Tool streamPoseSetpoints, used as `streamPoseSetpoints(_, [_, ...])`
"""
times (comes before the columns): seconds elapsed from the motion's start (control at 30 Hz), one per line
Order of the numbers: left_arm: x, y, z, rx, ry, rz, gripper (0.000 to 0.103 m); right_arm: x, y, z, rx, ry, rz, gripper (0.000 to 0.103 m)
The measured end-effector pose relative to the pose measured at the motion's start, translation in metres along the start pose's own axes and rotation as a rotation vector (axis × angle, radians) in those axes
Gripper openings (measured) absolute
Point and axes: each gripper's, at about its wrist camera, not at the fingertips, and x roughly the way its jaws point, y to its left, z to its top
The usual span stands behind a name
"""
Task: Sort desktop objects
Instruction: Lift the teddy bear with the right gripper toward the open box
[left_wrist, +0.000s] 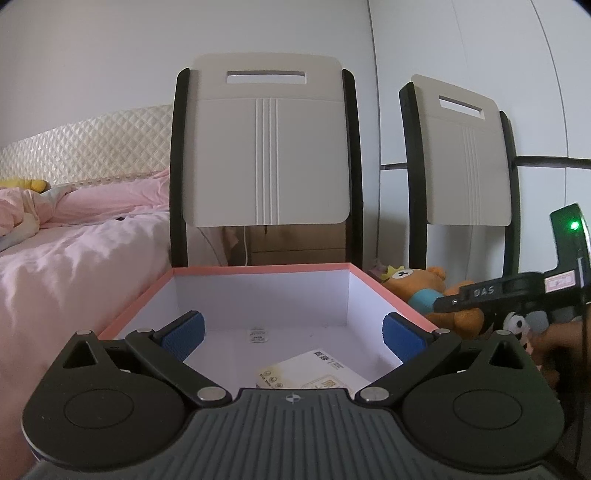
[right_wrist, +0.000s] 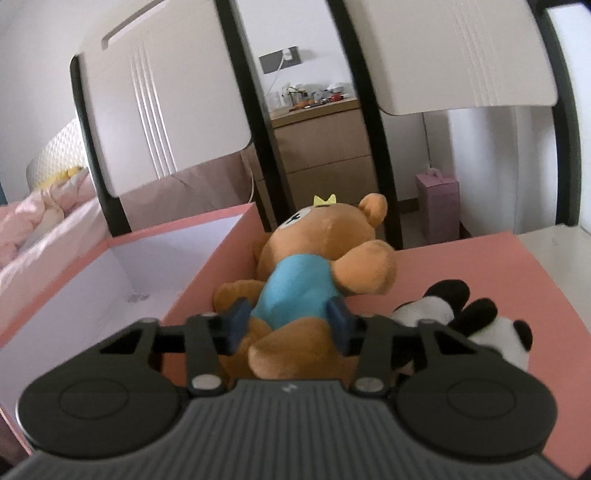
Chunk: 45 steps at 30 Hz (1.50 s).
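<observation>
Right gripper (right_wrist: 290, 323) pinches brown plush bear in blue shirt (right_wrist: 306, 273) at waist; left gripper (left_wrist: 291, 330) jaws spread over open pink cardboard box (left_wrist: 258, 270).

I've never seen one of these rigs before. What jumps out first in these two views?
Most striking is the brown teddy bear in a blue shirt and yellow crown, lying on a pink surface with the right gripper clamped on its body. Beside it lies a small panda plush. To its left stands the open pink box, white inside, with a packet on its floor and the left gripper open over it.
</observation>
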Motion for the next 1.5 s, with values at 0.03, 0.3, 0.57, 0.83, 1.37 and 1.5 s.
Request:
streamPoseSetpoints(0.03, [0.0,0.0,0.0,0.001,-0.001,0.001,0.103,-0.003,-0.001,0.001,0.011,-0.004,0.005,0.017])
streamPoseSetpoints(0.3, [-0.002,0.0,0.0,0.001,-0.009,0.004,0.103,-0.027,0.0,0.006,0.024,-0.06,0.047,0.0])
streamPoseSetpoints(0.57, [-0.005,-0.003,0.001,-0.001,-0.022,-0.004,0.103,-0.039,0.009,0.005,-0.012,-0.09,0.051,0.006])
streamPoseSetpoints(0.83, [-0.004,-0.003,0.001,0.0,-0.02,-0.005,0.103,-0.031,0.01,-0.001,-0.074,-0.043,0.017,0.086])
streamPoseSetpoints(1.37, [-0.004,0.003,0.002,-0.028,-0.013,-0.024,0.103,0.037,-0.029,0.0,0.235,0.198,-0.029,0.086])
streamPoseSetpoints(1.5, [-0.005,0.007,0.003,-0.047,-0.019,-0.033,0.103,0.044,-0.025,0.0,0.198,0.212,-0.028,0.081])
